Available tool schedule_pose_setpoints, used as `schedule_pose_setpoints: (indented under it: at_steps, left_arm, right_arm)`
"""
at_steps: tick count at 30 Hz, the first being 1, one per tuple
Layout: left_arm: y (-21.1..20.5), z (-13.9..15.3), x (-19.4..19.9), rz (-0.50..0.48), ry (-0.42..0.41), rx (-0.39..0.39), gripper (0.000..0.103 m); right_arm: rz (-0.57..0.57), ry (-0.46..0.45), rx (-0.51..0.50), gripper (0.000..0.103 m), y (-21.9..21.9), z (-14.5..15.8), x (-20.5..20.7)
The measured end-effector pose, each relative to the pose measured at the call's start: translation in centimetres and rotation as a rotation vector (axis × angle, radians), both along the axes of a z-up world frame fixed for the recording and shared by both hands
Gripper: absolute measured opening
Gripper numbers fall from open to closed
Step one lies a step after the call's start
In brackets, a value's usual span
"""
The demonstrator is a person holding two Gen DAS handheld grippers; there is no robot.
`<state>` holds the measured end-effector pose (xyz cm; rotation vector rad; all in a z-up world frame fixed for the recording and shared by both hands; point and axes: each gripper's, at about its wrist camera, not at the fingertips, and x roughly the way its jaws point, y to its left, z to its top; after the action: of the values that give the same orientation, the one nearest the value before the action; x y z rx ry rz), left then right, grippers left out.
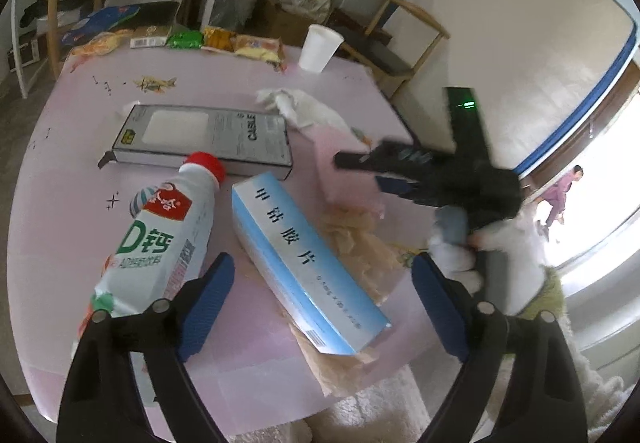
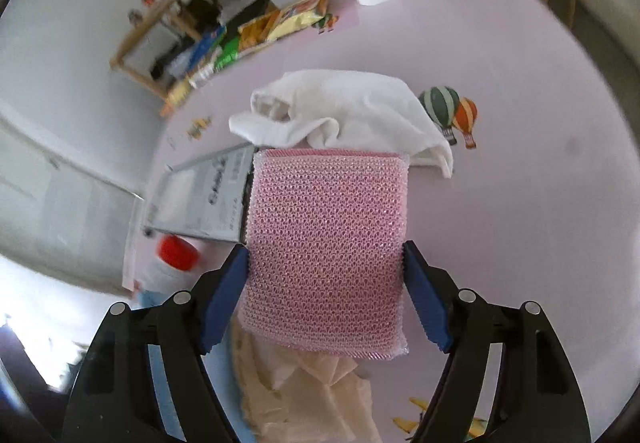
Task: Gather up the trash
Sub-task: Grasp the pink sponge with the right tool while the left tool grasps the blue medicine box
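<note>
On the pink table (image 1: 72, 131) lies a white bottle (image 1: 160, 239) with a red cap, and a blue and white carton (image 1: 296, 255) lies beside it. My left gripper (image 1: 322, 259) is open and straddles the carton without its pads touching it; the bottle is just outside the left finger. Crumpled beige paper (image 1: 360, 239) sits under the carton's right side. My right gripper (image 2: 324, 255) has both pads against the sides of a pink mesh sponge (image 2: 324, 227). A crumpled white cloth (image 2: 344, 107) lies just beyond it. In the left wrist view the right gripper (image 1: 372, 173) is on the right, held by a white-gloved hand (image 1: 500, 251).
A flat grey box (image 1: 200, 141) lies behind the bottle. A white paper cup (image 1: 320, 47) and several snack packets (image 1: 224, 41) stand along the far table edge. Wooden chairs (image 1: 404, 39) and a shelf lie beyond. The table's near edge is close below the left gripper.
</note>
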<state>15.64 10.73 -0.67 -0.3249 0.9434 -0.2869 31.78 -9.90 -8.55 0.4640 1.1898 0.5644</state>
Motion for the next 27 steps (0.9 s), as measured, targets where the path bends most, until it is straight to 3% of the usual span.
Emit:
schedule_pose_setpoints:
  at_steps: [3, 10, 17, 27]
  left_arm:
    - [-0.3, -1.0, 0.6, 0.017, 0.037, 0.006, 0.079]
    - [-0.3, -2.1, 1.1, 0.031, 0.079, -0.006, 0.064]
    - [-0.4, -2.3, 1.1, 0.038, 0.091, -0.012, 0.05]
    - [-1.5, -2.3, 1.5, 0.043, 0.105, 0.006, 0.046]
  right_arm:
    - [-0.042, 0.043, 0.172, 0.071, -2.0, -0.6, 0.3]
    - [-0.091, 0.014, 0.417, 0.072, -5.6, 0.7, -0.6]
    - [-0.114, -0.05, 0.412, 0.072, -7.7, 2.4, -3.3]
    - [-0.132, -0.059, 0.369, 0.072, -8.4, 2.1, -6.0]
